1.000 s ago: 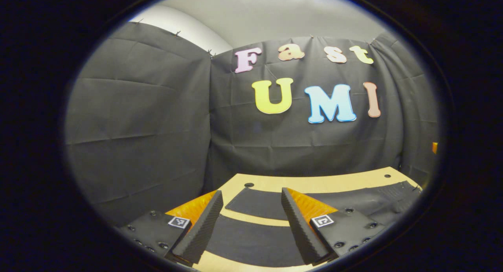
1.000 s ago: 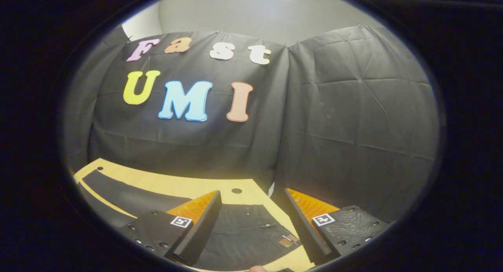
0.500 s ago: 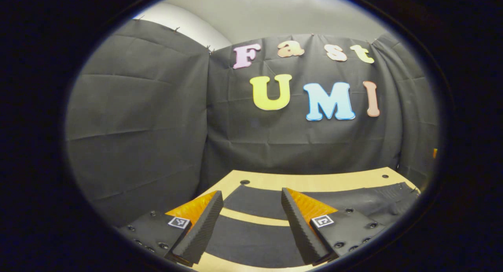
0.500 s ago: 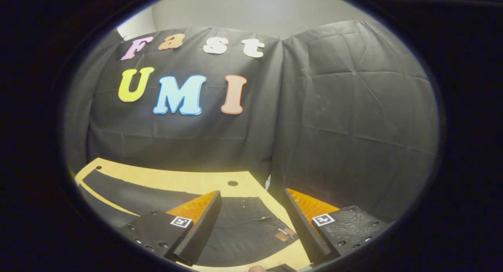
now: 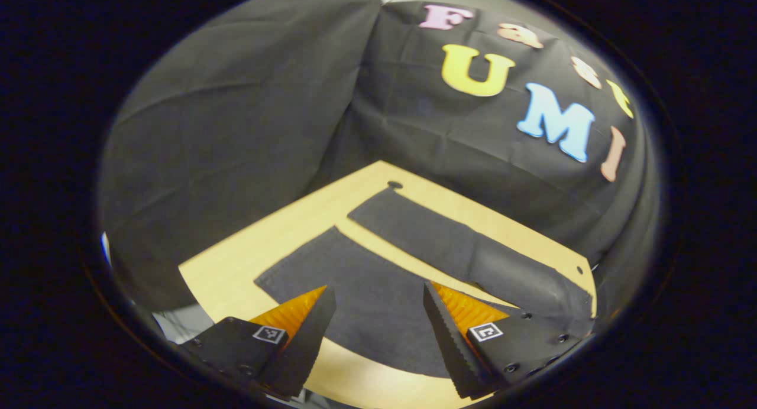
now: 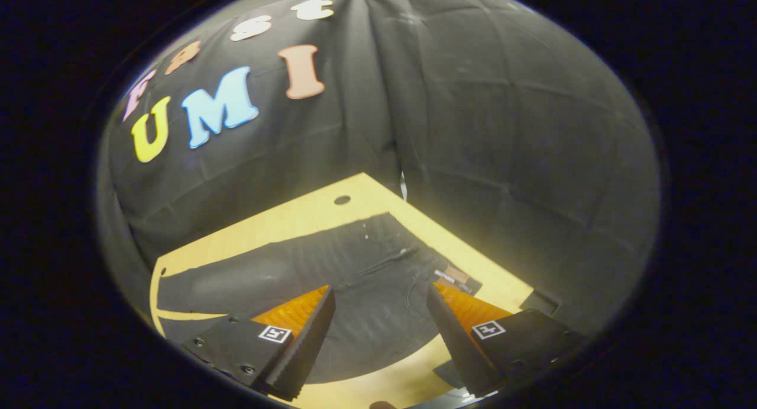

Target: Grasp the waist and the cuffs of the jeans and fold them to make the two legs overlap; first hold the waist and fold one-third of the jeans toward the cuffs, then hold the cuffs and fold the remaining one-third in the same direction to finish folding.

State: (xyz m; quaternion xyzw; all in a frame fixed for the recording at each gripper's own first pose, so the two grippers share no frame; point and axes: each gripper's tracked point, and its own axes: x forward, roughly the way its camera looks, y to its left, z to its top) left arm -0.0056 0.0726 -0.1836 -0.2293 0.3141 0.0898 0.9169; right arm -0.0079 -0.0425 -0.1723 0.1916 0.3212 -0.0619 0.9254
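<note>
Desk [image 5: 236, 261]: a light wooden top with small round holes near its far corners, set against the booth's black cloth wall [image 5: 225, 131].
Jeans [image 5: 366, 302]: dark, laid flat and unfolded across the desk. In the left gripper view the two legs lie apart with a strip of bare wood between them, the near leg's cuff end toward the left. In the right gripper view the waist [image 6: 408, 243] sits at the right end, near the desk's far right corner.
Waist patch [image 6: 452, 276]: a small brown label on the waistband, just beside the right gripper's right finger; its details are too small to make out.
Left gripper [image 5: 374, 338]: fingers spread wide and holding nothing, above the near leg close to the cuff end; whether the tips touch the cloth is hard to tell.
Right gripper [image 6: 378, 341]: fingers likewise spread and empty, above the seat and waist area at the near edge of the jeans.
</note>
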